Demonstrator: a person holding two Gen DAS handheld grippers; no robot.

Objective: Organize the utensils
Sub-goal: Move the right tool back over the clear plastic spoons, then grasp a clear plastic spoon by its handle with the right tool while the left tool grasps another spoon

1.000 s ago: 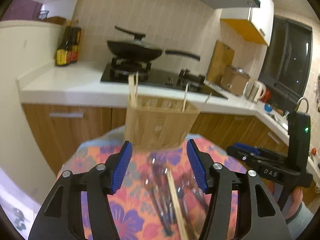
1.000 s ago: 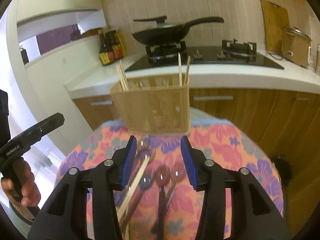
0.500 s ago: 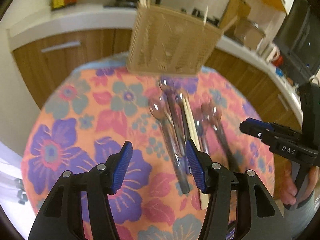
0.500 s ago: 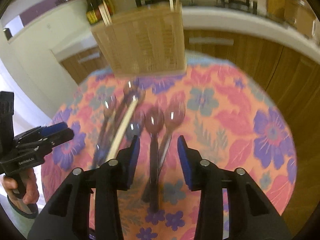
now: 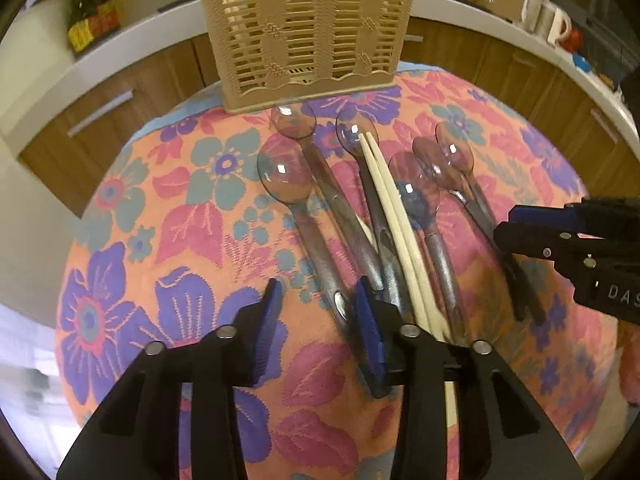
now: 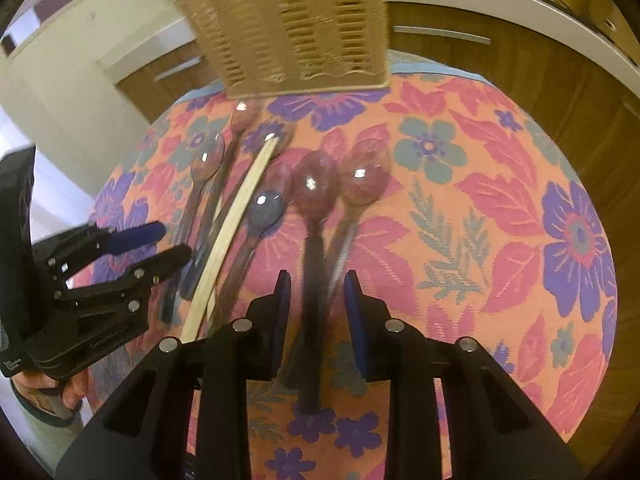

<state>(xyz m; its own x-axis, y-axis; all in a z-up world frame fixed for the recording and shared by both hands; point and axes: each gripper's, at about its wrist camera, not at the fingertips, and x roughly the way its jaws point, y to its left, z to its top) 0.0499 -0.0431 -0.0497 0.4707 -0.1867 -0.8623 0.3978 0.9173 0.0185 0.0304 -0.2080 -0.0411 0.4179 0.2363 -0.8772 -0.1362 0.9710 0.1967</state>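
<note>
Both grippers dropped toward spoons (image 5: 304, 216); basket (image 5: 304, 28) holds chopsticks.

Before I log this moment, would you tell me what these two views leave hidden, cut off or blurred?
- Left wrist view: the chopsticks' near ends run under the left gripper, whose jaws are closing.
- Left wrist view: the basket's top is cut off by the frame edge.
- Right wrist view: the spoon handles between the right gripper's closing jaws are blurred; contact is unclear.

white letters "DAS" — cut off by frame edge, on right gripper (image 5: 516, 228)
</note>
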